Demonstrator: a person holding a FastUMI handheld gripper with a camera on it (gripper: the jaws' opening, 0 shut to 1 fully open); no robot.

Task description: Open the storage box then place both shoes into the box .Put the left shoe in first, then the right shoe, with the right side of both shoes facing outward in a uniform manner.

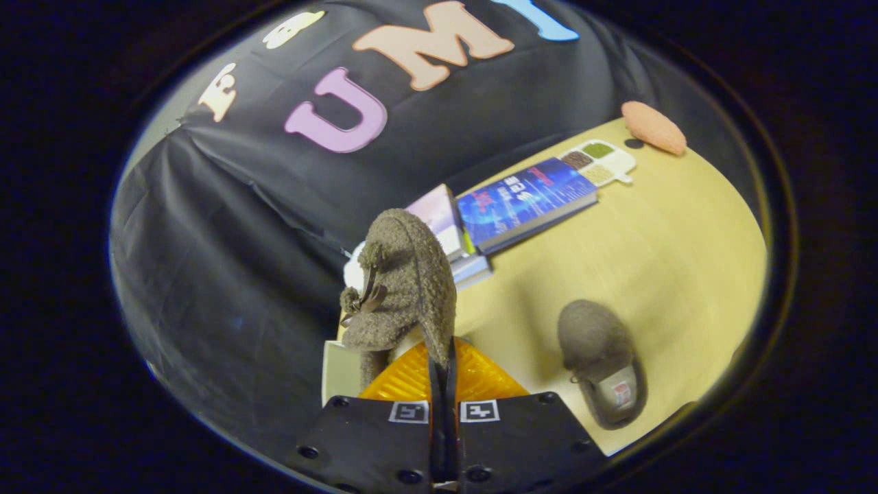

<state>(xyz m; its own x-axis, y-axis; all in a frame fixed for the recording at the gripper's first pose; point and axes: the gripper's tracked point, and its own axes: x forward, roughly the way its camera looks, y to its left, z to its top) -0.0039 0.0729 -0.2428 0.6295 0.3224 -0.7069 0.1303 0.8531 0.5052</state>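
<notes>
Both fingers [442, 370] pinch one fuzzy slipper [401, 281] (raised above the box [341, 370]); the other slipper [603, 360] lies on the table [658, 233].

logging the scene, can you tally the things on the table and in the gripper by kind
fuzzy grey-brown slippers: 2, one pinched in the shut gripper, one on the wooden table
books: 3, blue one and two stacked
orange ribbed box: 1
white sectioned tray: 1
orange oval pad: 1
total: 8
</notes>
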